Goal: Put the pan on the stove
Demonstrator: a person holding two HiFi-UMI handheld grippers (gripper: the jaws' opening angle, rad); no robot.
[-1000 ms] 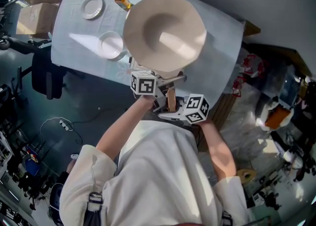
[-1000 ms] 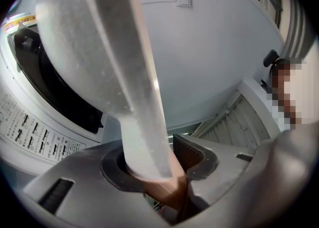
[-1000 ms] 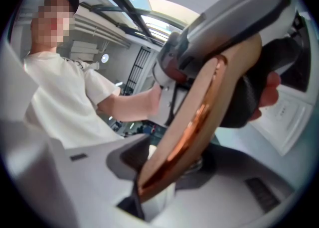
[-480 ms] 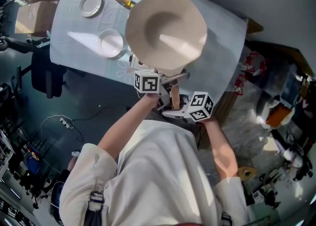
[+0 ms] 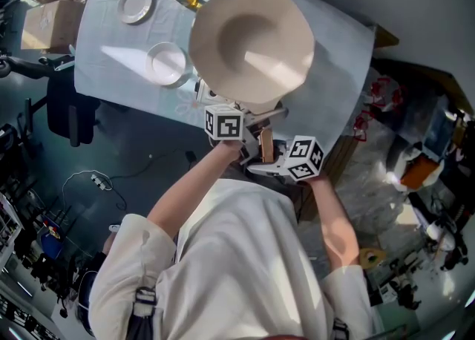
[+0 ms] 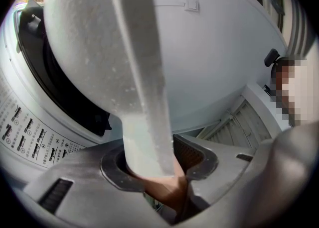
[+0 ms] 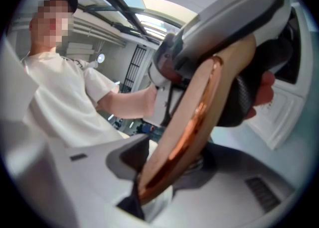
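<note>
head view: sunlit patches on the pan (image 5: 252,41) and table (image 5: 96,34), dim floor (image 5: 141,145) at lower left. gripper views: heavy fisheye distortion, black corners, near parts blurred.

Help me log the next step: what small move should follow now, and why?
Probably lower the pan gently onto the stove. The left gripper and right gripper both clamp its handle, and the pan appears to hang above the stove, not yet resting on it.
</note>
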